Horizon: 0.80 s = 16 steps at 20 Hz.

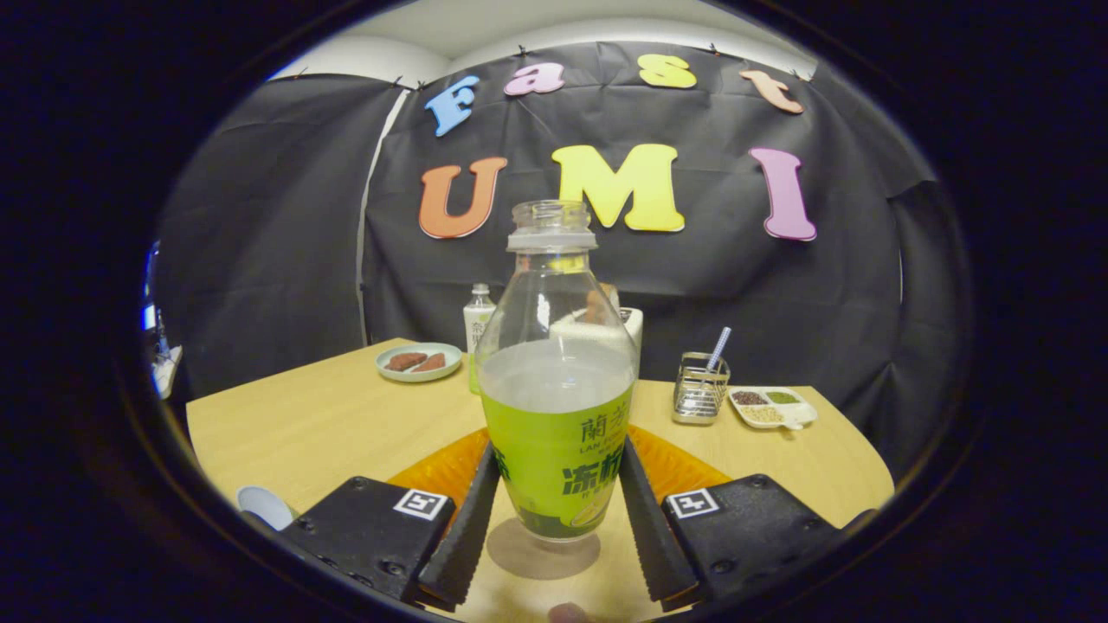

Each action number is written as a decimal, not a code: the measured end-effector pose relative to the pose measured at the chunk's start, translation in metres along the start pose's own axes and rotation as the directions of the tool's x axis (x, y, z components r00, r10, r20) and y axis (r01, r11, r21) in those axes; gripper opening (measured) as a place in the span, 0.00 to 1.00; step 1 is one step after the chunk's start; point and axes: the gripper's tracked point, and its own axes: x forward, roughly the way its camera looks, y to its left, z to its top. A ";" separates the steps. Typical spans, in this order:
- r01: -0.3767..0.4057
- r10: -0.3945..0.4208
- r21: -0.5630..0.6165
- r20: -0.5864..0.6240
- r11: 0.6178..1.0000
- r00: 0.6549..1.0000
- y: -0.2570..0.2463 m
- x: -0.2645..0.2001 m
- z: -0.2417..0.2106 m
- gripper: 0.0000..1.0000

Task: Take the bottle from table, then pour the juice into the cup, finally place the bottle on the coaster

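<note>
The uncapped bottle is clamped between the tongs (lifted just off the table); juice could be spilled if it is tilted carelessly.

Gripper held level above the table, pointing forward. Its two fingers converge toward their tips and press on opposite sides of the bottle, which they grasp at its lower, labelled part.
</note>
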 end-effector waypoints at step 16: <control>-0.003 0.004 0.017 -0.077 1.000 0.997 0.006 0.015 -0.054 0.85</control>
